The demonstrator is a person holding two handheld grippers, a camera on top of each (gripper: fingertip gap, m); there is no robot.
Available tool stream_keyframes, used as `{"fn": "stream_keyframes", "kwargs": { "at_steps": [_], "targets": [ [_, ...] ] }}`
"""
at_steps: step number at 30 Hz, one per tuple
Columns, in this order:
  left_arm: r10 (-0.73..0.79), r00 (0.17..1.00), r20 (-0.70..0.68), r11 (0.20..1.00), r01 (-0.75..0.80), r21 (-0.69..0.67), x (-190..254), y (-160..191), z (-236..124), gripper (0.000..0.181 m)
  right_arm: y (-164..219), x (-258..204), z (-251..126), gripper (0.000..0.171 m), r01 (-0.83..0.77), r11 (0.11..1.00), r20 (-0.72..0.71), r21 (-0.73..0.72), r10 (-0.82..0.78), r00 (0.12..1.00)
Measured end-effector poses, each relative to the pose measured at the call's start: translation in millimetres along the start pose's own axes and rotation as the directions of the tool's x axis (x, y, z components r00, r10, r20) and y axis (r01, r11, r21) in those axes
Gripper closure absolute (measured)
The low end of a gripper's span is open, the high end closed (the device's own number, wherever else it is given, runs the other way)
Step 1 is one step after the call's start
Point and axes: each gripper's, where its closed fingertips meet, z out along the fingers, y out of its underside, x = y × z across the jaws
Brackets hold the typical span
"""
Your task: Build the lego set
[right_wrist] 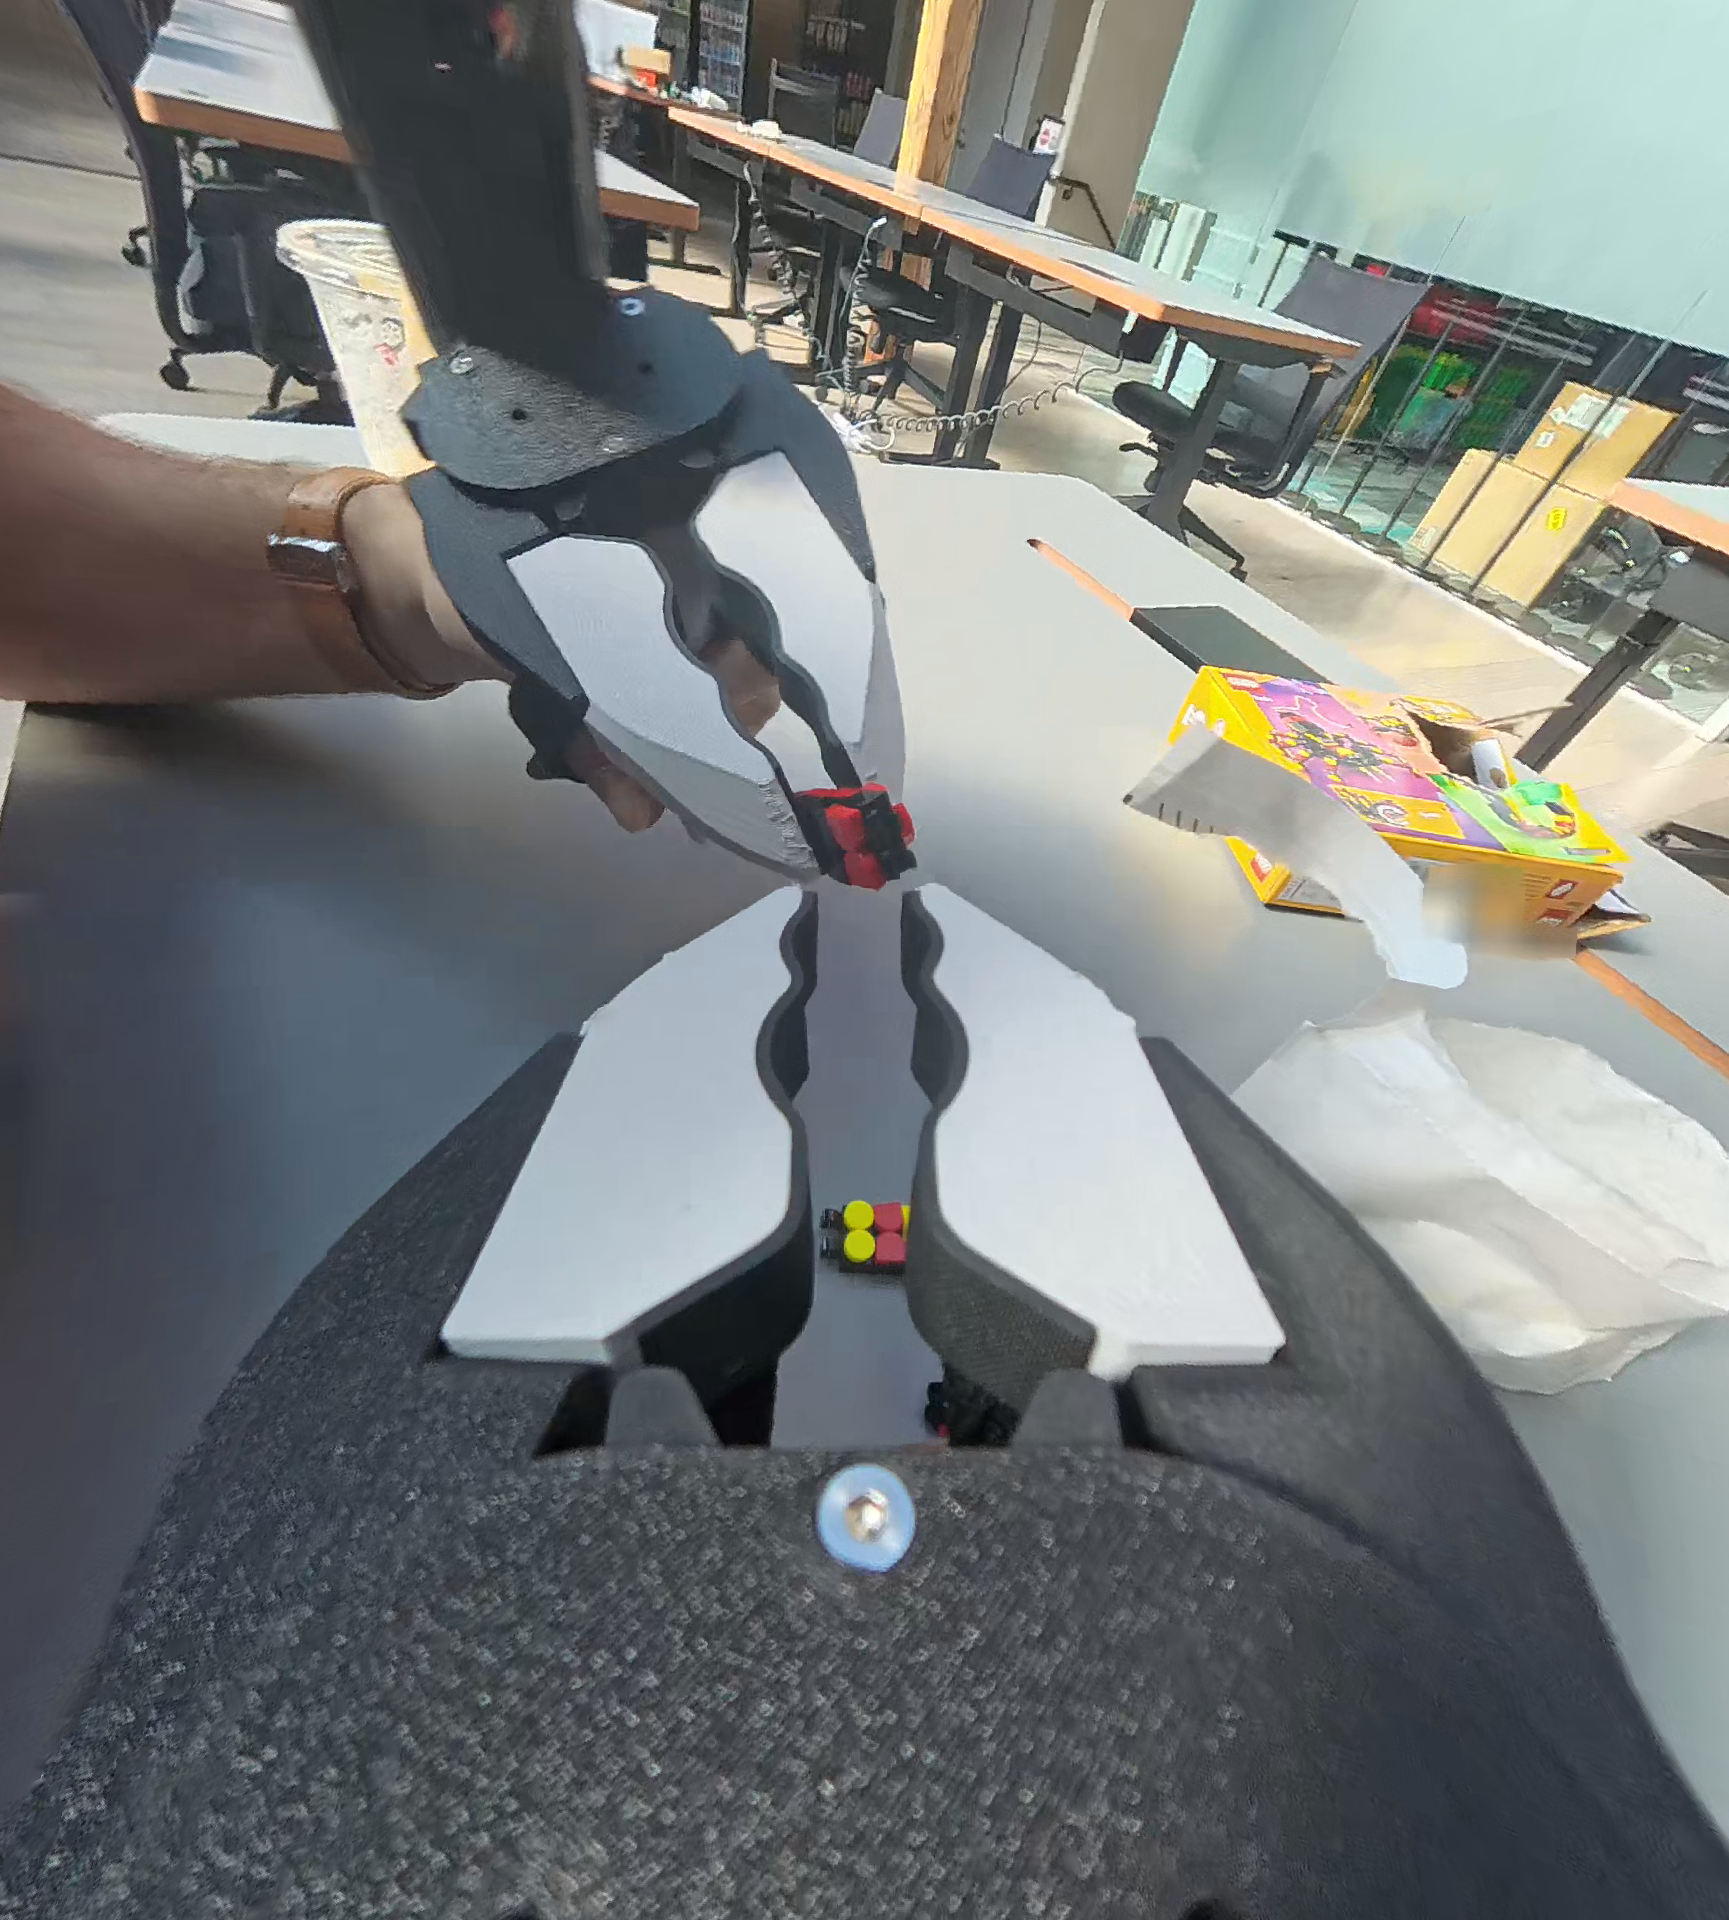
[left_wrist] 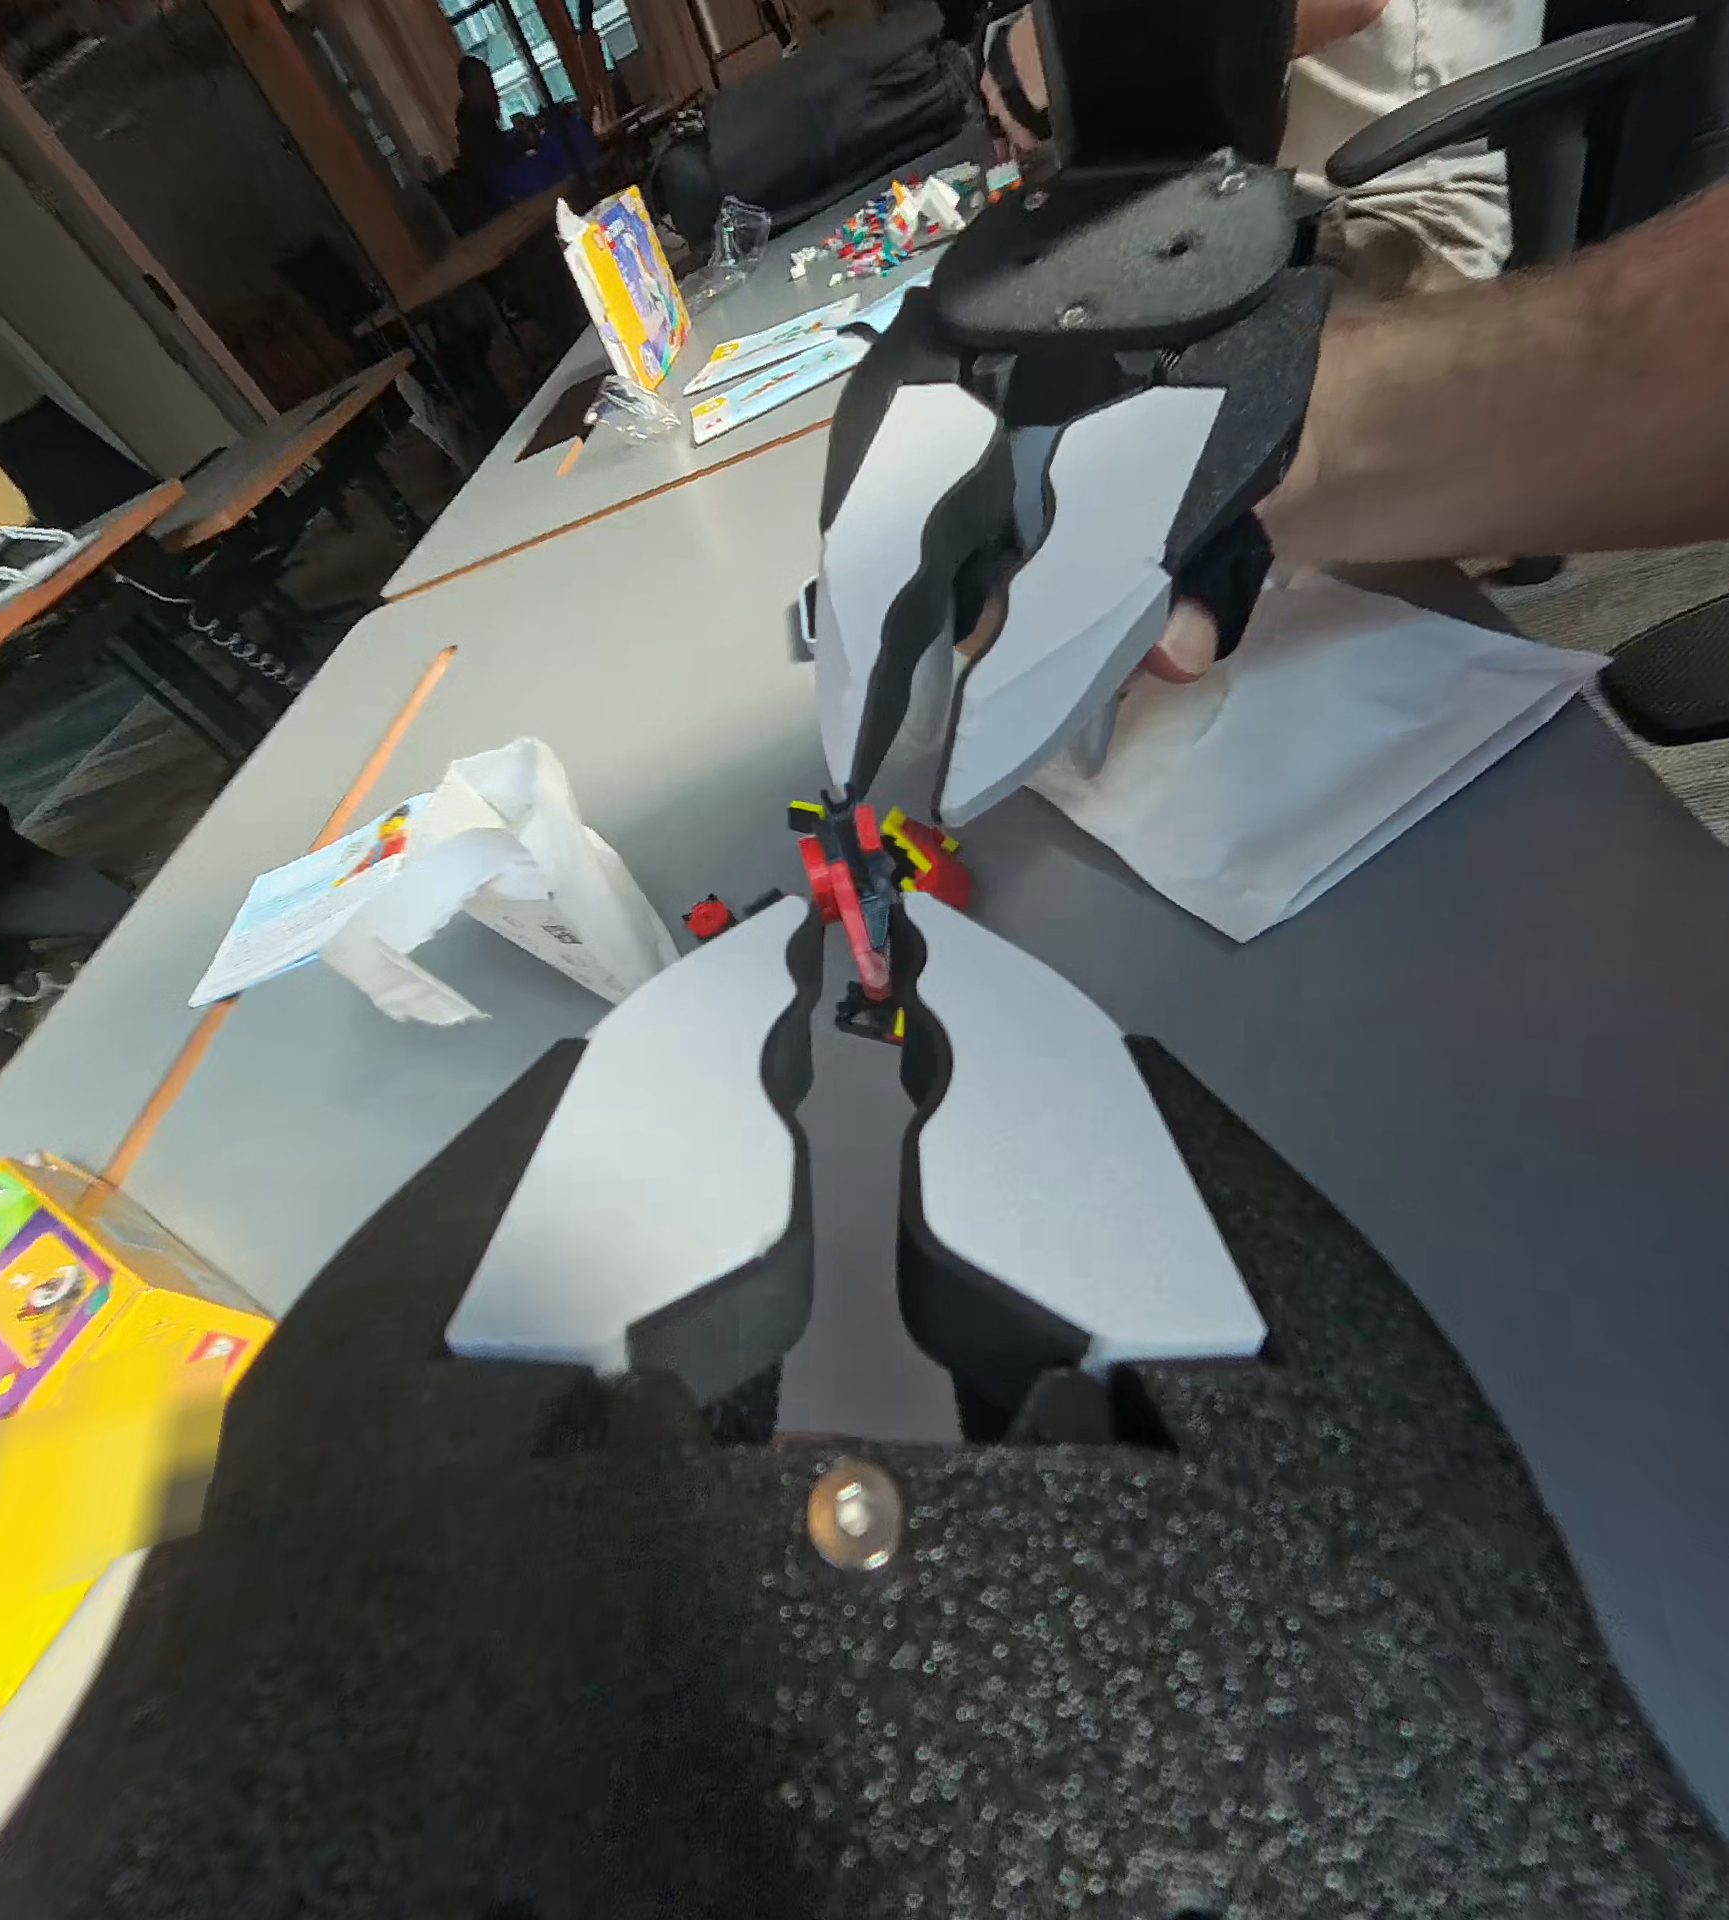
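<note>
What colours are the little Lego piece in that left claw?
Red and black Lego piece; right wrist view shows it best.

torn white bag [left_wrist: 517, 873] crowds left; red-yellow brick cluster [left_wrist: 927, 857] blocks centre.

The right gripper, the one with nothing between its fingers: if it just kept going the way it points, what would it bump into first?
Most likely the small red and black lego assembly held by the left gripper, just past the right gripper. How far apart they are is unclear.
</note>
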Motion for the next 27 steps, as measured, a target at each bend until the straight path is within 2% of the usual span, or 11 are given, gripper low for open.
{"fn": "stream_keyframes", "kwargs": {
  "at_steps": [3, 6, 9, 14, 17, 19, 21, 24, 25, 27],
  "targets": [
    [0.164, 0.974, 0.156, 0.986, -0.166, -0.001, -8.2, -9.6, -2.6, 0.170, -2.1, 1.1, 3.2, 0.149, -0.269, 0.963, 0.029, 0.005, 0.269, 0.963],
    [0.253, 0.939, 0.232, 0.967, -0.256, -0.017, -9.6, -14.6, -2.0, 0.170, -22.7, 0.8, 3.1, 0.147, -0.507, 0.851, 0.111, 0.138, 0.495, 0.862],
    [0.272, 0.918, 0.289, 0.960, -0.281, -0.008, -13.7, -20.4, -3.8, 0.169, -19.5, 5.0, 9.4, 0.148, -0.569, 0.809, 0.078, 0.144, 0.564, 0.822],
    [0.290, 0.899, 0.328, 0.954, -0.299, -0.022, -20.7, -24.0, -6.0, 0.169, -28.3, 8.0, 10.5, 0.160, -0.643, 0.736, 0.134, 0.212, 0.630, 0.765],
    [0.317, 0.880, 0.354, 0.946, -0.319, -0.055, -26.8, -24.6, -3.6, 0.169, -34.9, 11.4, 7.7, 0.149, -0.695, 0.676, 0.194, 0.244, 0.668, 0.718],
    [0.331, 0.855, 0.400, 0.941, -0.331, -0.072, -37.2, -27.8, -1.9, 0.170, -37.2, 20.3, 6.3, 0.151, -0.683, 0.677, 0.161, 0.276, 0.668, 0.727],
    [0.397, 0.789, 0.469, 0.913, -0.392, -0.114, -54.5, -36.1, -0.8, 0.170, -49.1, 36.0, 0.9, 0.163, -0.649, 0.678, 0.118, 0.345, 0.654, 0.747],
    [0.444, 0.712, 0.544, 0.878, -0.468, -0.103, -87.0, -63.5, 2.3, 0.170, -82.8, 68.6, -6.0, 0.165, -0.523, 0.756, 0.050, 0.394, 0.550, 0.833],
    [0.400, 0.743, 0.537, 0.896, -0.441, -0.058, -98.9, -73.8, 7.0, 0.170, -94.6, 81.8, -7.0, 0.163, -0.435, 0.811, -0.003, 0.391, 0.474, 0.880],
    [0.197, 0.872, 0.449, 0.953, -0.278, 0.123, -121.8, -96.3, 14.1, 0.170, -118.5, 108.4, -13.6, 0.164, -0.132, 0.917, -0.171, 0.376, 0.209, 0.963]
  ]
}}
